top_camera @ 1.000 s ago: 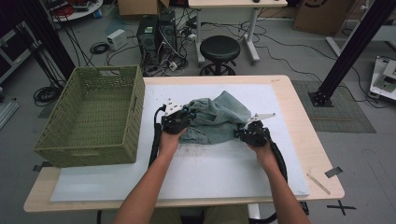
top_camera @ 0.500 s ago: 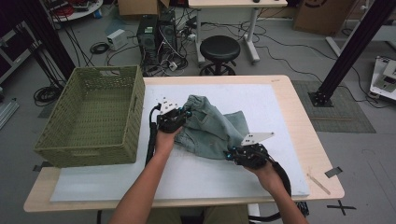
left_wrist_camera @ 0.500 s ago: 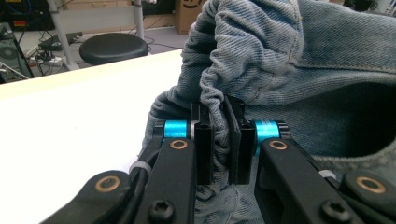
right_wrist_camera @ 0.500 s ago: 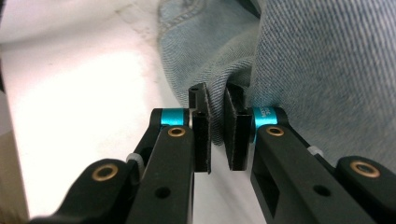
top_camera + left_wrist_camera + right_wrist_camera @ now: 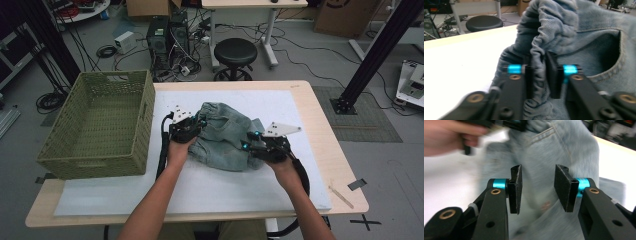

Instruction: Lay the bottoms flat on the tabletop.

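Note:
A pair of light blue denim shorts (image 5: 225, 137) lies bunched on the white mat (image 5: 200, 190) in the middle of the table. My left gripper (image 5: 198, 124) is at the shorts' left end. In the left gripper view its jaws (image 5: 539, 72) have just been opening, and the gathered waistband (image 5: 537, 62) still fills the gap between the pads. My right gripper (image 5: 248, 144) hovers at the shorts' right side. Its jaws (image 5: 537, 191) have just been opening and stand open with nothing between them, blurred denim (image 5: 564, 147) beyond.
A green woven basket (image 5: 90, 162) stands at the table's left, close to my left arm. A thin wooden stick (image 5: 342, 195) lies near the front right corner. A black stool (image 5: 235, 52) and cables are on the floor behind the table.
My right gripper let go of the denim, its jaws went apart and it rose a little. The shorts' right part now lies folded on the mat. The left hand stayed put.

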`<state>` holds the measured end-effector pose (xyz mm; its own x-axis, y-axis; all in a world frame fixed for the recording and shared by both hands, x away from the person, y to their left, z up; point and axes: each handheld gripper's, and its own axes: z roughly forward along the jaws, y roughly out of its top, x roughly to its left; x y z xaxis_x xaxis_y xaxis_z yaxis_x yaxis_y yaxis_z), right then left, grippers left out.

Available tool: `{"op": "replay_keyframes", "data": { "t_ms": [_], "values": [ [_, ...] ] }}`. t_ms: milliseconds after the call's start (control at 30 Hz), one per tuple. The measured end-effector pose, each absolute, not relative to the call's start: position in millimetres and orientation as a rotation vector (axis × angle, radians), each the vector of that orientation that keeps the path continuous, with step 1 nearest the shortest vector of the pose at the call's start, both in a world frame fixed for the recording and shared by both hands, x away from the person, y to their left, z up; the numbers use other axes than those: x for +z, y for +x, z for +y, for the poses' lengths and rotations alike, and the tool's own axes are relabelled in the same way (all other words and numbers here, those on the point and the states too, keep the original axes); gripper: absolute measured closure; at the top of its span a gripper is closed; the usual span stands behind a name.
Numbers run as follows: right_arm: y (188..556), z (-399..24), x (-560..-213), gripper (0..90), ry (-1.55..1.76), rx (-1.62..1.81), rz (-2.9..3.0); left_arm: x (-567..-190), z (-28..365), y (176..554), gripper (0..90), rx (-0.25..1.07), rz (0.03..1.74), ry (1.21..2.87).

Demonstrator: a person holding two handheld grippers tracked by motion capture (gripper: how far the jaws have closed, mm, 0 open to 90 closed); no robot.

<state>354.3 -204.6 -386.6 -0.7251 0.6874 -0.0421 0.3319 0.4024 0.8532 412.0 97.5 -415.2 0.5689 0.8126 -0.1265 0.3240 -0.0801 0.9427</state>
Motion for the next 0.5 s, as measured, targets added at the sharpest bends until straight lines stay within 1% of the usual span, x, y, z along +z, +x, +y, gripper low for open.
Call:
{"op": "replay_keyframes", "data": {
  "t_ms": [33,100,167,200,233,333,467,500],
  "values": [
    [362.0,-204.4,-387.4,58.9,0.893,1.192,2.276,-414.8,98.0,411.7,69.3,0.531,0.966,1.662],
    [377.9,-207.0,-390.8,59.0,0.962,1.12,2.248,-413.8,98.8,410.9,60.7,0.527,0.976,1.66],
    [392.5,-211.5,-394.3,58.8,1.015,1.004,2.199,-412.7,99.7,409.7,56.0,0.526,0.979,1.663],
    [400.3,-215.9,-396.7,57.2,1.064,0.96,2.175,-411.8,100.2,409.0,53.8,0.518,0.978,1.657],
    [407.7,-221.5,-399.1,52.4,1.13,0.932,2.151,-410.8,100.3,407.8,53.1,0.515,0.975,1.651],
    [418.1,-236.1,-403.4,52.4,1.269,0.981,2.101,-407.5,101.0,404.4,51.4,0.519,0.952,1.661],
    [410.6,-239.2,-401.4,52.4,1.216,1.117,2.153,-406.2,102.8,401.6,50.6,0.519,0.937,1.661],
    [407.8,-238.6,-401.2,50.4,1.203,1.144,2.17,-406.4,103.2,401.3,50.2,0.512,0.934,1.667]
  ]
}}
